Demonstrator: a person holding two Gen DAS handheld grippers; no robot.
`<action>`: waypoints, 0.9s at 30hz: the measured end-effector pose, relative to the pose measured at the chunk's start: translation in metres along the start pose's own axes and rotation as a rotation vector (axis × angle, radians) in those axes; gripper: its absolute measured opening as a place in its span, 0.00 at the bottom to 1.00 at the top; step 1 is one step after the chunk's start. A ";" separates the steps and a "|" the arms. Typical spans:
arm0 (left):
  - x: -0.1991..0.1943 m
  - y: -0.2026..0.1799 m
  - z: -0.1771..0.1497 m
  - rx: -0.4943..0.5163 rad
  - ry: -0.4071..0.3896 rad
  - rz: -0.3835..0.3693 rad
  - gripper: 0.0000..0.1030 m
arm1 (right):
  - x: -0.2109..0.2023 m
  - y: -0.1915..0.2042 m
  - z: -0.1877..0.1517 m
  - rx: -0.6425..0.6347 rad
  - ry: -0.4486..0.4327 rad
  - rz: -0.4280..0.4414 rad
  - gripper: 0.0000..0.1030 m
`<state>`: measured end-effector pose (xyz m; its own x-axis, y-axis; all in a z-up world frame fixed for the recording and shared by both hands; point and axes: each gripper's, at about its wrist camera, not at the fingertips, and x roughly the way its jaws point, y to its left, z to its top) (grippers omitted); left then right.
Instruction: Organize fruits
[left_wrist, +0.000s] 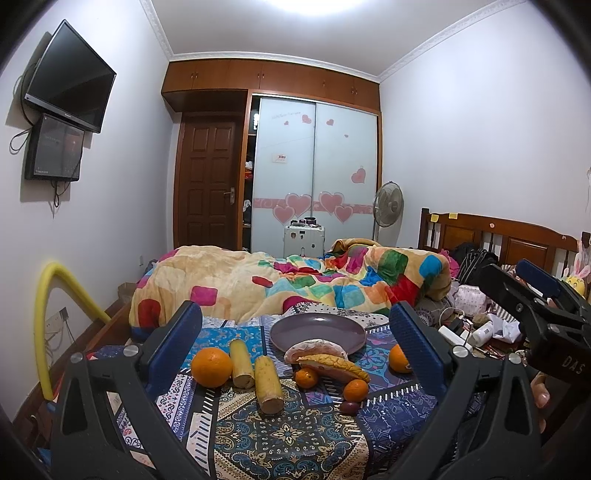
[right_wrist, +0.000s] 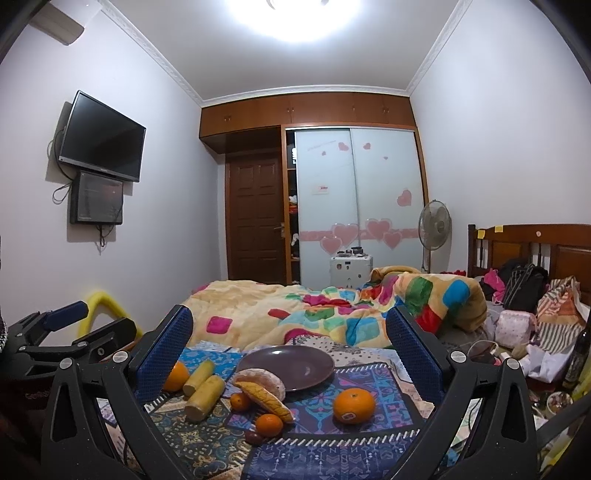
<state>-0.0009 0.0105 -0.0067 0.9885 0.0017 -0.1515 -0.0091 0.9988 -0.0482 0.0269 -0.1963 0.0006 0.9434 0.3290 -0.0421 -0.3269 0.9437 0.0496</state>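
A purple plate (left_wrist: 317, 328) (right_wrist: 295, 363) sits empty on the patterned cloth (left_wrist: 295, 435) (right_wrist: 207, 443). In front of it lie a large orange (left_wrist: 211, 367) (right_wrist: 176, 376), two yellow corn pieces (left_wrist: 269, 384) (right_wrist: 205, 397), a bread roll (left_wrist: 317, 349) (right_wrist: 260, 380), a long yellow pastry (left_wrist: 338, 363) (right_wrist: 266, 400), two small tangerines (left_wrist: 355, 390) (right_wrist: 269, 424), a dark date (left_wrist: 349, 407) (right_wrist: 254, 437) and another orange (left_wrist: 399, 358) (right_wrist: 354, 405). My left gripper (left_wrist: 295, 347) is open and empty above the food. My right gripper (right_wrist: 290, 350) is open and empty, also raised.
A bed with a colourful blanket (left_wrist: 295, 280) lies behind the cloth. Clutter, bottles and cables (left_wrist: 476, 328) sit at the right. A yellow foam tube (left_wrist: 48, 325) stands at the left. A wardrobe (left_wrist: 314, 166), door and fan are at the far wall.
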 end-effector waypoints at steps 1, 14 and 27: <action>0.000 0.000 0.000 -0.001 0.000 -0.001 1.00 | 0.000 0.000 0.000 0.000 0.001 0.000 1.00; 0.001 0.002 -0.001 -0.006 0.001 -0.002 1.00 | 0.003 -0.001 0.000 0.016 0.002 0.011 1.00; 0.002 0.003 -0.001 -0.007 0.002 0.001 1.00 | 0.004 0.001 -0.001 0.017 0.003 0.019 1.00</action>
<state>0.0006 0.0134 -0.0083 0.9882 0.0026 -0.1535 -0.0112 0.9984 -0.0553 0.0301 -0.1938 -0.0004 0.9368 0.3469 -0.0444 -0.3437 0.9367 0.0674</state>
